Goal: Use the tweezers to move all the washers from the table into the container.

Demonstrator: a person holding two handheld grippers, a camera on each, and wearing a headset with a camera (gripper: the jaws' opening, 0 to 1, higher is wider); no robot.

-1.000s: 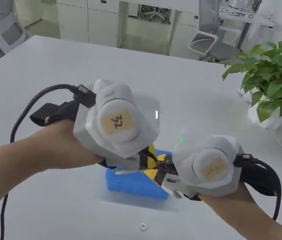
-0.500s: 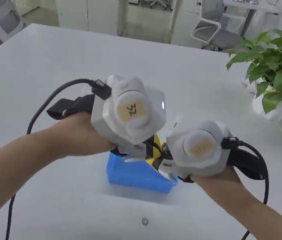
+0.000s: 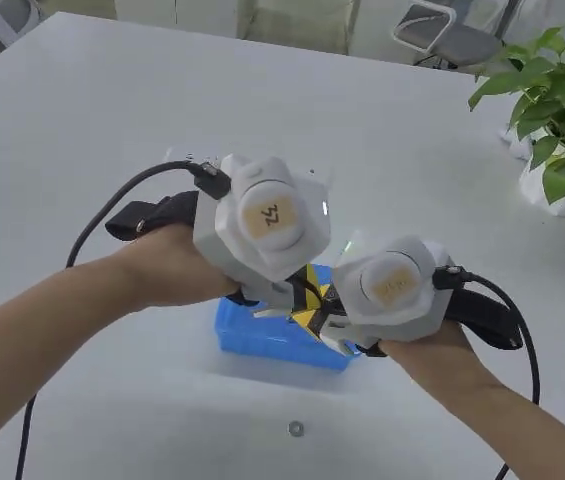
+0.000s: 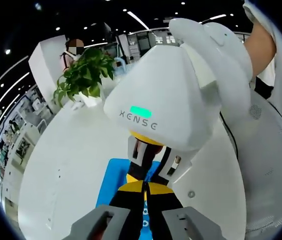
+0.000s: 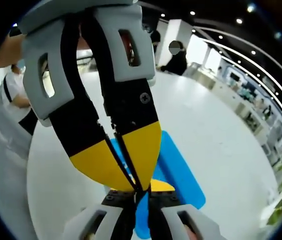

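Note:
Above the blue container my two grippers meet jaw tip to jaw tip. My left gripper is shut, its yellow-and-black pads clamping the thin dark tweezers. From the opposite side comes my right gripper, also shut, with the tweezers' end running into its jaws. In the left gripper view the right gripper faces me just past my own left gripper. One small washer lies on the white table in front of the container, seen again as the washer. The container's inside is hidden.
A potted plant stands at the table's far right, and the same plant shows in the left gripper view. Black cables trail from both grippers. The white table stretches wide behind and to the left. Office chairs stand beyond it.
The head camera has tilted down and the picture has shifted. The two grippers have drawn closer together over the blue container, jaws still meeting.

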